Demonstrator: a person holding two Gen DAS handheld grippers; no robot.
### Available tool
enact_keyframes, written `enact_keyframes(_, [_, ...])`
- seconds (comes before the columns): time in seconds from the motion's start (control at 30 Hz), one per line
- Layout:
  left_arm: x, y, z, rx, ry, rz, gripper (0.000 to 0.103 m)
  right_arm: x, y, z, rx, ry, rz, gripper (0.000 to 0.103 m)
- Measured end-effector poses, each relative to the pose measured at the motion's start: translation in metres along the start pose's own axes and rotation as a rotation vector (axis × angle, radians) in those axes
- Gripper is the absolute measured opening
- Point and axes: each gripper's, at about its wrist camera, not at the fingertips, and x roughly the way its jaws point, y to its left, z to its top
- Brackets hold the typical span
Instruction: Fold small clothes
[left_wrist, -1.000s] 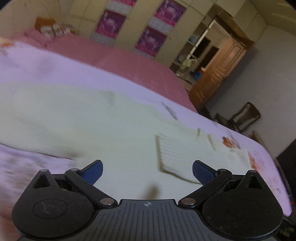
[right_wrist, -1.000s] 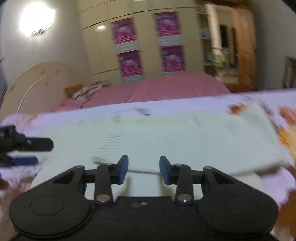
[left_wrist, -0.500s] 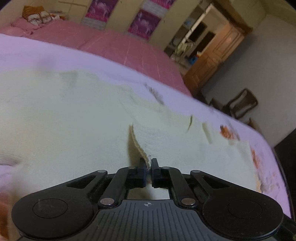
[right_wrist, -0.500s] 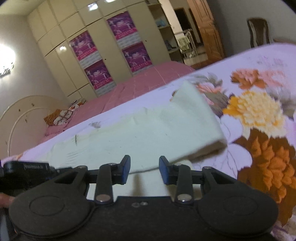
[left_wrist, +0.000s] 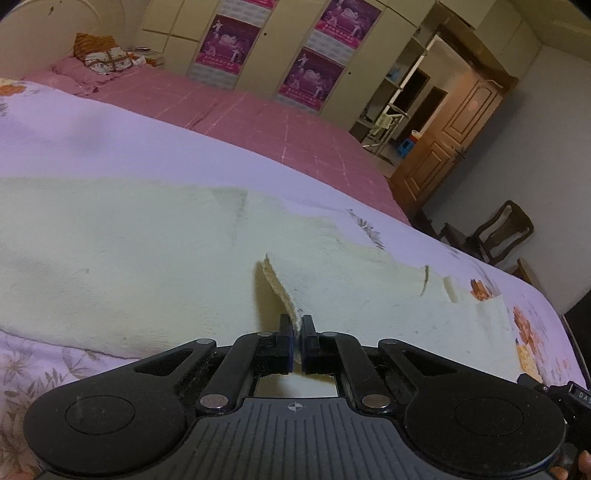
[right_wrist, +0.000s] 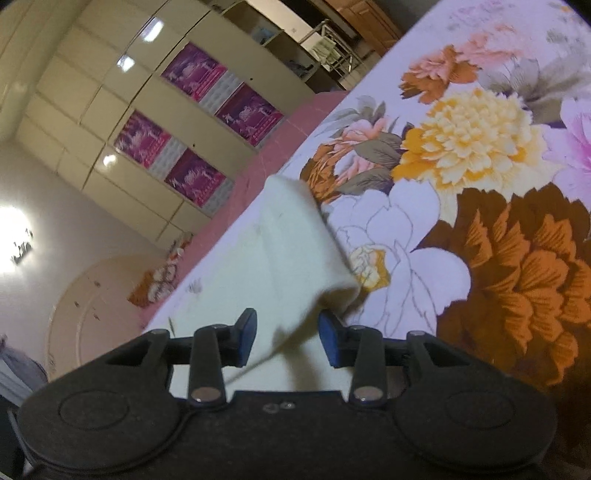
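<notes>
**Pinching one edge, reaching for the other**

My left claw (left_wrist: 297, 328) is clamped on the ribbed edge of the cream garment (left_wrist: 147, 258), spread across the floral bedsheet (left_wrist: 92, 136), ready for lifting. My right claw (right_wrist: 287, 332) gapes half-wide around the garment's folded end, not yet gripping.

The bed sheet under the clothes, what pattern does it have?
Big flowers on the lilac sheet, clearest in the right wrist view.

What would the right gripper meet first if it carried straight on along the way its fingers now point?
Most likely the cream garment: its folded end lies directly ahead of the open right gripper, a fold edge already between the fingers. Beyond it lies the floral bedsheet; depth is uncertain.
</notes>
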Motion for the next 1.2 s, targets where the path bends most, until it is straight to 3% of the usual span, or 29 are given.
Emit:
enact_keyframes(0.33, [-0.014,0.023,0.002,-0.031,-0.029,0.029,0.004,0.007,-0.032,0.007,0.234,0.021,0.127,0.040])
enact_keyframes(0.47, [-0.015,0.032,0.000,-0.041,-0.023,0.033,0.004,0.009,-0.031,0.007,0.242,0.025,0.130,0.039])
enact_keyframes(0.6, [-0.012,0.035,-0.001,-0.049,-0.018,0.030,0.004,0.010,-0.032,0.007,0.237,0.024,0.113,0.032])
enact_keyframes(0.67, [-0.010,0.035,-0.002,-0.041,-0.014,0.034,0.004,0.011,-0.031,0.007,0.217,0.030,0.088,0.024])
enact_keyframes(0.73, [-0.010,0.035,-0.002,-0.038,-0.005,0.040,0.004,0.012,-0.031,0.006,0.172,0.039,0.044,0.004])
enact_keyframes(0.97, [-0.009,0.028,-0.007,-0.013,0.005,0.074,0.004,0.010,-0.018,0.009,-0.005,0.052,-0.030,0.002])
enact_keyframes(1.1, [-0.010,0.030,-0.008,-0.001,0.007,0.077,0.004,-0.009,-0.010,0.015,-0.117,0.035,-0.045,0.022])
enact_keyframes(1.2, [-0.010,0.029,-0.010,-0.007,-0.002,0.084,0.004,-0.010,0.004,0.024,-0.225,-0.006,-0.057,0.020])
